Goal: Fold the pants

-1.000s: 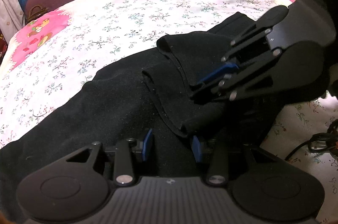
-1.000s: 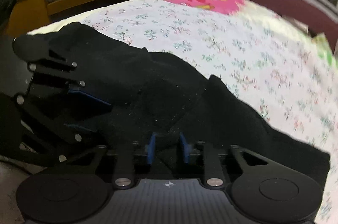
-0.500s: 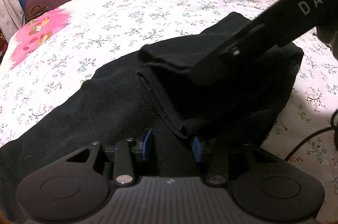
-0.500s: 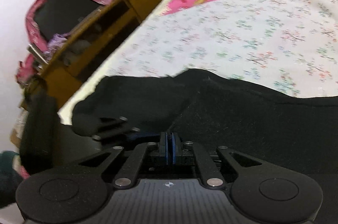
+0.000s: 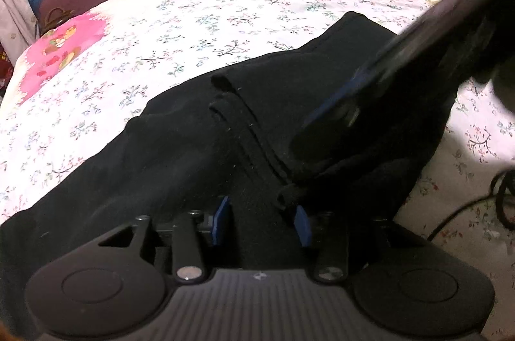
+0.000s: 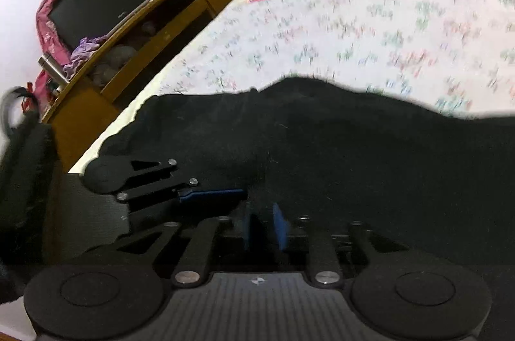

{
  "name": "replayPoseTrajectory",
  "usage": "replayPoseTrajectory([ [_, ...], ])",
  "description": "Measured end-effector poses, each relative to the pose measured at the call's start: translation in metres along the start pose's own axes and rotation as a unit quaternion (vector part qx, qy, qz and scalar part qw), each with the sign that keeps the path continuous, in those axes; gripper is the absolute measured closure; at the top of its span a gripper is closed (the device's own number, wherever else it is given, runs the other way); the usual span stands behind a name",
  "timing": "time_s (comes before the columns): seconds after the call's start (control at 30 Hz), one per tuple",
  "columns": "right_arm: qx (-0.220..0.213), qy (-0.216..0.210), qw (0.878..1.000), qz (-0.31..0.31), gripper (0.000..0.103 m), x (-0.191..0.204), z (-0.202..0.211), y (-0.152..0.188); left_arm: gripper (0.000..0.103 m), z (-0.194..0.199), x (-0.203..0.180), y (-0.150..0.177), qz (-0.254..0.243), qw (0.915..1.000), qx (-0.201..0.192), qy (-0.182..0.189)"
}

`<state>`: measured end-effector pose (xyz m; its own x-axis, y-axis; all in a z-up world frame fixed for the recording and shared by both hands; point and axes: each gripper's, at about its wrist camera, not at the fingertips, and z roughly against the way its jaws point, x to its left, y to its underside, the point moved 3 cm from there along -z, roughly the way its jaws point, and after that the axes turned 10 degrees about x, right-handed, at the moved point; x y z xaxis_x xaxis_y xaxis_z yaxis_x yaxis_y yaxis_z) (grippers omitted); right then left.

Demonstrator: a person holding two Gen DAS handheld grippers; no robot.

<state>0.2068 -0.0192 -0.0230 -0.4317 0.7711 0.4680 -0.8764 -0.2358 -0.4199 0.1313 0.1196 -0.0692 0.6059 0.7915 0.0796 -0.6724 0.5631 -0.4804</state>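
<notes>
The left gripper (image 5: 262,220) stands with its blue pads well apart, and black cloth of the pants (image 5: 180,154) fills the gap between them without being pinched, as far as the left wrist view shows; that reads as a hand resting low at the near edge of the garment to steady it, not gripping. Just ahead of it and to its right, a rolled hem or folded edge (image 5: 238,115) runs away across the cloth, marking where one layer lies doubled over another. Beyond that edge, to the right, the right gripper (image 5: 334,112) comes in blurred above the folded layer; in its own view (image 6: 262,228) the pads sit a narrow gap apart with dark cloth around them, and whether any cloth is caught between them cannot be told. The pants lie spread on the floral bedsheet (image 5: 225,19), directly under and ahead of both grippers, reaching off to the left of the left one. This looks like mid-fold, with one layer already brought over. Far to the left of the right gripper stands a wooden shelf (image 6: 154,29) with a dark screen (image 6: 96,3) on top; a small mark on its frame is too tiny to read. No other writing is legible.
</notes>
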Motion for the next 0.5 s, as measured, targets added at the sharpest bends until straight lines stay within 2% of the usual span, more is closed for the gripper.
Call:
replayPoseTrajectory([
  [0.1,-0.025,-0.022,0.999,-0.004,0.080,0.003,0.019,-0.004,0.049,0.000,0.000,-0.001,0.001,1.0000,0.006,0.000],
  [0.13,-0.032,-0.017,0.999,-0.004,0.080,0.003,0.019,-0.007,0.049,0.000,0.000,-0.002,0.002,1.0000,0.007,0.000],
  [0.23,-0.026,0.036,0.999,0.017,0.078,0.002,0.004,-0.010,0.049,-0.001,-0.001,-0.004,0.003,0.9999,0.010,-0.003],
  [0.43,-0.021,0.082,0.996,0.018,0.069,0.003,-0.012,-0.012,0.048,0.000,0.000,0.004,0.009,0.9999,0.001,-0.011],
  [0.5,-0.019,0.115,0.993,0.024,0.065,0.006,-0.019,-0.016,0.048,0.000,-0.001,0.003,0.021,0.9997,-0.001,-0.012],
])
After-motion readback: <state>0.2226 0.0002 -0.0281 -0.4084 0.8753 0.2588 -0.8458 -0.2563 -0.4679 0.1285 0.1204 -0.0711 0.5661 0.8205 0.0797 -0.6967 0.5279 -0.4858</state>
